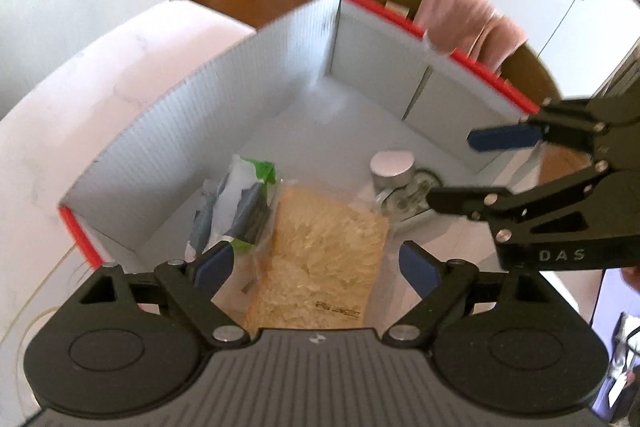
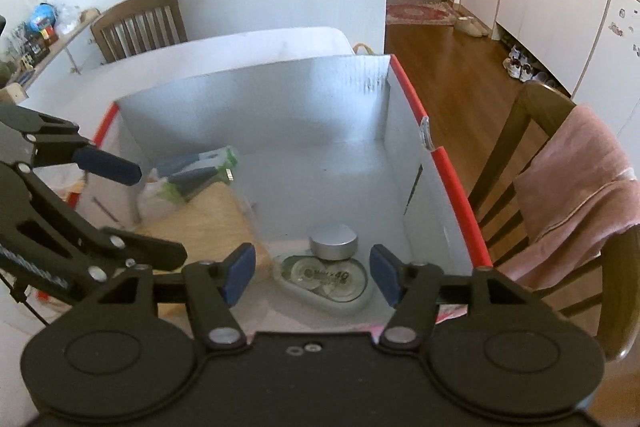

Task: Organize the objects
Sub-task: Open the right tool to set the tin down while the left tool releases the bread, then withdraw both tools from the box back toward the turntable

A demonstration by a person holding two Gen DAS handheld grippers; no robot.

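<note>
An open box with a red rim (image 1: 384,11) (image 2: 452,183) and pale grey walls stands on a white table. On its floor lie a clear bag of yellowish dry food (image 1: 324,247) (image 2: 204,223), a crumpled green, white and blue packet (image 1: 236,199) (image 2: 192,167), and a clear jar with a silver lid (image 1: 394,169) (image 2: 334,241) on its side. My left gripper (image 1: 316,267) (image 2: 136,207) hangs open above the bag, holding nothing. My right gripper (image 2: 313,274) (image 1: 476,171) is open above the jar, its blue pads (image 2: 240,273) clear of it.
A wooden chair draped with a pink towel (image 2: 580,179) (image 1: 464,15) stands right beside the box. Another wooden chair (image 2: 140,23) sits at the table's far side. White table top (image 1: 60,131) runs left of the box. Cabinets, shoes and wood floor lie beyond.
</note>
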